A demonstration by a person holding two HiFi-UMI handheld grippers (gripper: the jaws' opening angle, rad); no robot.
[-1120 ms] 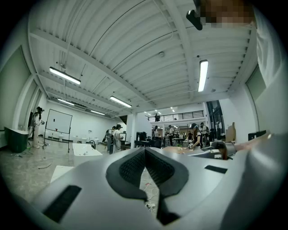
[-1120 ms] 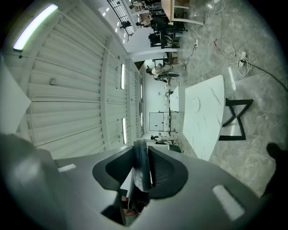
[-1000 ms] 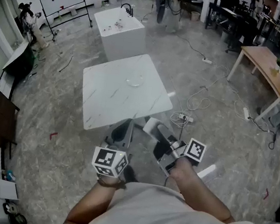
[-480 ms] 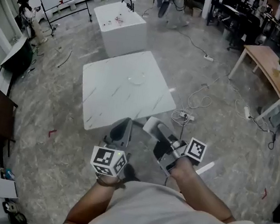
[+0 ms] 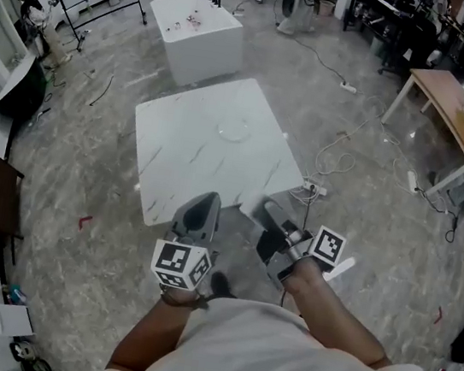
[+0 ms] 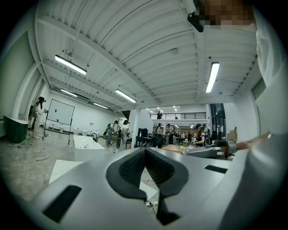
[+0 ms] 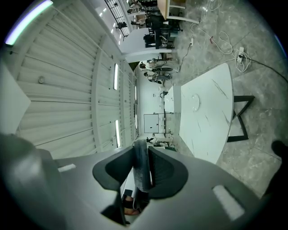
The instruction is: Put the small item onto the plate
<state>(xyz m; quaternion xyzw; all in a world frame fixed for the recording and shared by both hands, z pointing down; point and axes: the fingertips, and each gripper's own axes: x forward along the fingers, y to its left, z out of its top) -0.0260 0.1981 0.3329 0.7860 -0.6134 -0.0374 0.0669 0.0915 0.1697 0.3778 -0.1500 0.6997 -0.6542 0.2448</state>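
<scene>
**Item gripped, plate a long reach away: the risks**

Your right gripper (image 7: 143,152) has its jaws clamped on the small, thin, grey flat item (image 7: 141,173), which stands edge-on between the pads; what it is made of cannot be told. Your left gripper (image 6: 145,153) has its jaws closed on each other with nothing between them.

The clear round glass plate (image 5: 233,129) sits just above the centre of the head view, on the white marble-patterned square table (image 5: 175,163). Both grippers hang at lower centre, over the floor and short of the near table edge.

What could go wrong, as I judge it:
- The plate is transparent on a pale top, so you may misjudge its rim and release onto the table
- Opening early, before crossing the edge, would drop the item on the floor
- A low approach could knock the plate aside
- The white cables (image 5: 326,164) right of the table could catch your foot
</scene>
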